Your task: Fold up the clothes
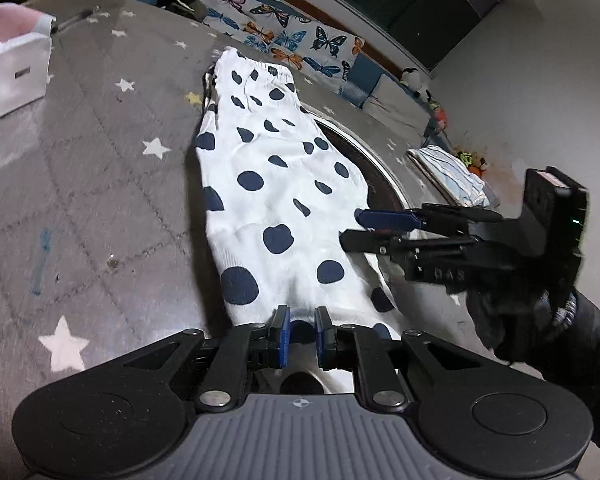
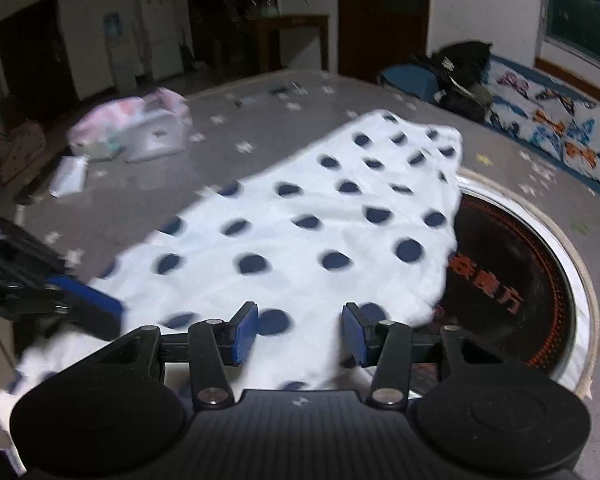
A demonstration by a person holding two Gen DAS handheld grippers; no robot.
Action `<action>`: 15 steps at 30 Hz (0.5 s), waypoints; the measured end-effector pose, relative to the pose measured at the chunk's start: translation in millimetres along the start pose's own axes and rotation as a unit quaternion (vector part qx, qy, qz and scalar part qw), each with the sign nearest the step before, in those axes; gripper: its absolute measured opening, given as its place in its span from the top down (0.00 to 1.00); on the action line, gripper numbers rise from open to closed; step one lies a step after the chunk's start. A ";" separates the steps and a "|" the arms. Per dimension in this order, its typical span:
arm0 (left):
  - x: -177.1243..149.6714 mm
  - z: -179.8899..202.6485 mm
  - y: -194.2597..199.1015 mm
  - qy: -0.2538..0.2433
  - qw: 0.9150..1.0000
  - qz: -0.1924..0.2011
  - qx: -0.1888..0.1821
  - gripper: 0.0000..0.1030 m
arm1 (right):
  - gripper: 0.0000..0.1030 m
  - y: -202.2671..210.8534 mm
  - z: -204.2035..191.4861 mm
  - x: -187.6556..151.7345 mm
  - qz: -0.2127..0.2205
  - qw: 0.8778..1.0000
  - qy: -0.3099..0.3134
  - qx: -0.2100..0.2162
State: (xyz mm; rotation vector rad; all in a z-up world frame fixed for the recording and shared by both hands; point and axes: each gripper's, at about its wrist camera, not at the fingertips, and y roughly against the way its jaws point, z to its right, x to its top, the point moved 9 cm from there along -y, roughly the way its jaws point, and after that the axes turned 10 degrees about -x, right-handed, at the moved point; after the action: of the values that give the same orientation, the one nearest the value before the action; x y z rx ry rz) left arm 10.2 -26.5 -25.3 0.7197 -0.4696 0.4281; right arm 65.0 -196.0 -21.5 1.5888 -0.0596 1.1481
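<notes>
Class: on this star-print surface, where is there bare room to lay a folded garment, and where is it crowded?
Bare: the star-print surface between the polka-dot garment and the white box. Crowded: beyond the garment, the round dark insert and folded striped cloth.

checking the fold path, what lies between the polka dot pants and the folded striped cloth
In the left wrist view, the round black plate with its white rim lies between the polka dot pants and the folded striped cloth.
</notes>
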 end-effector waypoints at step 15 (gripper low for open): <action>30.7 12.4 -26.0 -0.021 1.000 -0.010 -0.015 0.85 | 0.54 -60.2 20.0 70.5 -0.003 1.000 -0.017 0.026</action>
State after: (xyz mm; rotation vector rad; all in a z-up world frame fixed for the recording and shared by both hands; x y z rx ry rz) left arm 45.5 -46.5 -14.1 0.7046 -0.5069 0.3864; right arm 149.2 -152.9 -15.1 1.6530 -0.0468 1.1259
